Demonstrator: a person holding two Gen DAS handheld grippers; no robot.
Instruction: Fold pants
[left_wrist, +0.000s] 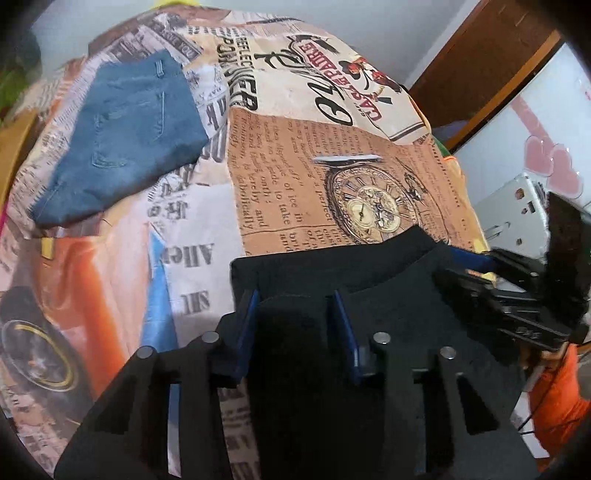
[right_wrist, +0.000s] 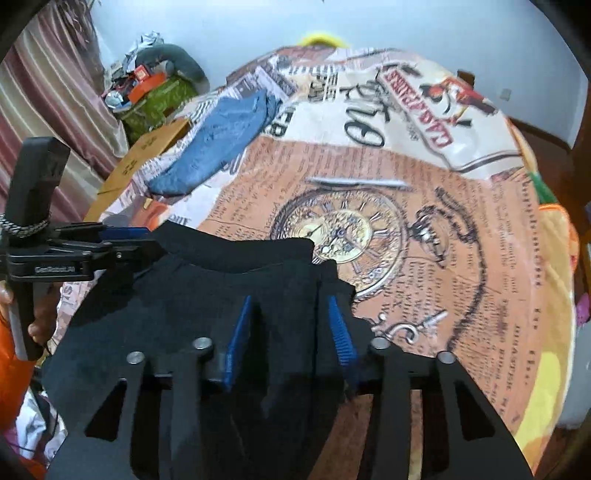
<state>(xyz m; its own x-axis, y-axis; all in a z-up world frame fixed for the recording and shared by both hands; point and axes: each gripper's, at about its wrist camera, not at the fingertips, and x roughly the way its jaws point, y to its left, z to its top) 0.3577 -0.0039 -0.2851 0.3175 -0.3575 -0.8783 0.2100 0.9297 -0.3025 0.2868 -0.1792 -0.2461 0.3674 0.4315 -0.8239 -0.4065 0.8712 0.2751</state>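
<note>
Wide printed bedspread (left_wrist: 303, 192) spread flat as the work surface, newspaper and pocket-watch pattern across it. Blue jeans (left_wrist: 118, 140) lying already folded at the far left, well apart from the work, seemingly set aside as finished. Black pants (left_wrist: 332, 266) bunched at the near edge of the bedspread, far hem just reaching the watch print, most of the cloth draped toward the cameras; probably gathered there so both ends of one edge can be taken at once. Thin pen-like stick (right_wrist: 358, 181) lying alone above the watch, clear of everything.

Left gripper (left_wrist: 295, 317) set over the black cloth, blue fingers (left_wrist: 246, 325) partly closed with fabric filling the gap between them; right gripper (right_wrist: 288, 332) likewise, blue fingers (right_wrist: 341, 332) astride a ridge of the same cloth near its right-hand corner. Both sets narrowed but not pressed together; a pinch on the cloth likely, though actual pad contact impossible to confirm against black on black. Each gripper visible from the other's camera, side by side along the same edge.
</note>
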